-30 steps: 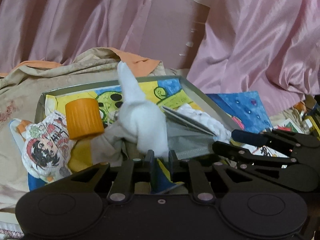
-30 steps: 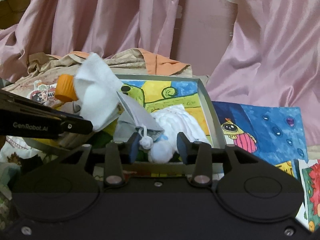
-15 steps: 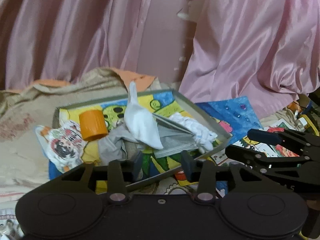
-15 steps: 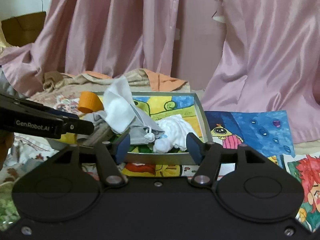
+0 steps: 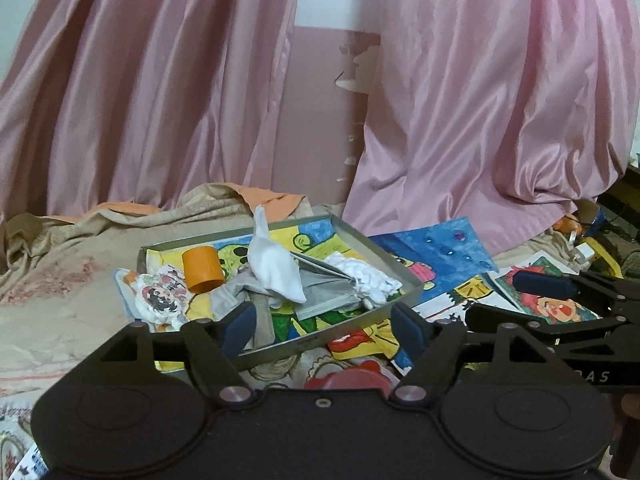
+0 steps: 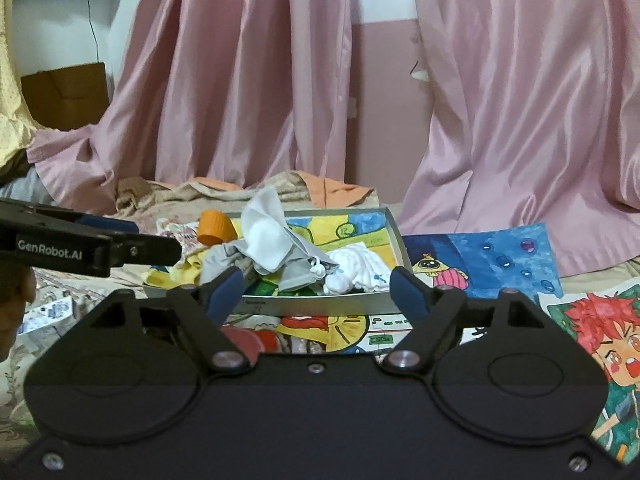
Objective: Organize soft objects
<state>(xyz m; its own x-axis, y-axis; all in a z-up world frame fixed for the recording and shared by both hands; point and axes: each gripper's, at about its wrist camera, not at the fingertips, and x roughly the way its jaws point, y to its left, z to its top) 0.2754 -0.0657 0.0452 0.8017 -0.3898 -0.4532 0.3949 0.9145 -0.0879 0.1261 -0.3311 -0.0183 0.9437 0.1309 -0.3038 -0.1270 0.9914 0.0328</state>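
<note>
Since a second earlier, we had let go of the white cloth [image 5: 276,268] and drawn back; it lay with other soft pieces in the grey tray [image 5: 316,342]. Our left gripper [image 5: 322,326] and right gripper [image 6: 316,286] were opening wide, empty. We judged the next pick should pinch one piece only, low.
</note>
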